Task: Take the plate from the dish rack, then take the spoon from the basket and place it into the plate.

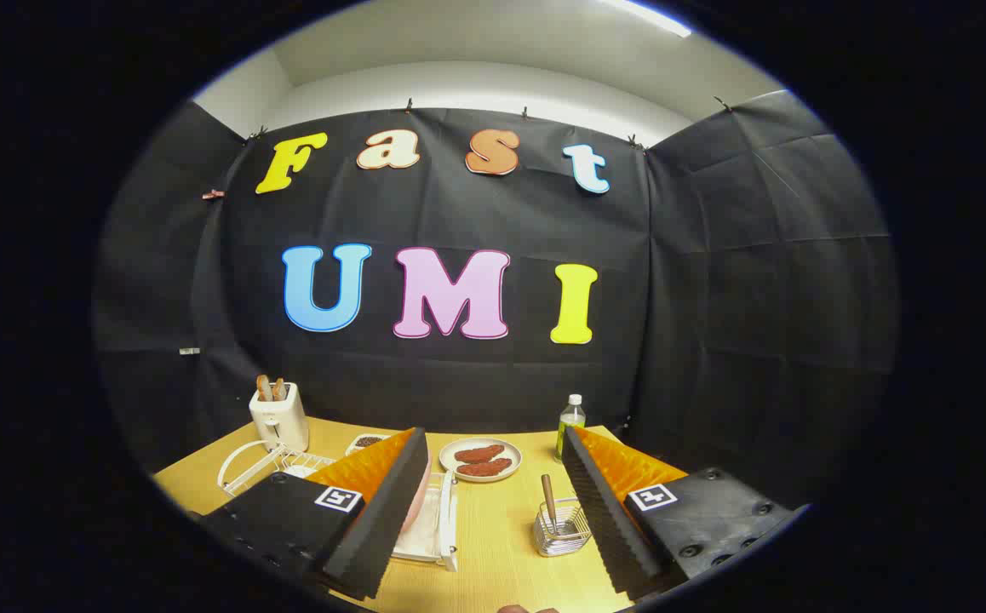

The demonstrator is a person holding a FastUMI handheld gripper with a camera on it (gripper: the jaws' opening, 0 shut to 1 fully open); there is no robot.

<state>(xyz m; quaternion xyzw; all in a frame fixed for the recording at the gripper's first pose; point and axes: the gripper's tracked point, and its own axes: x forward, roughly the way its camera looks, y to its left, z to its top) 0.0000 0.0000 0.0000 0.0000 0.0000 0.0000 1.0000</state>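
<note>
A black cloth wall backs a wooden table (493,545), with pale wall and ceiling above the cloth. In the gripper view the gripper (493,511) hangs over the near part of the table with its two fingers spread wide apart, nothing between them but bare table. Take the wire basket (561,535) as the landmark: it stands on the table just inside the right finger, touching or nearly touching that finger's ribbed face as seen here, and a spoon (548,502) with a brown handle stands upright in it, handle up. Left of the basket, across the bare strip of table, lies a white dish rack (435,532) beside the left finger, and a pink plate (419,502) stands on edge in it, mostly hidden behind that finger. Beyond the basket and a little left sits a white dish (481,460) holding two reddish-brown pieces of food. Straight beyond the basket, close to the cloth wall, stands a small bottle (570,423) with a white cap. Far left of the basket, past the rack, are a white wire rack (242,466), a small bowl (367,443) of dark bits, and a white toaster (280,415) with toast sticking out of its top.
</note>
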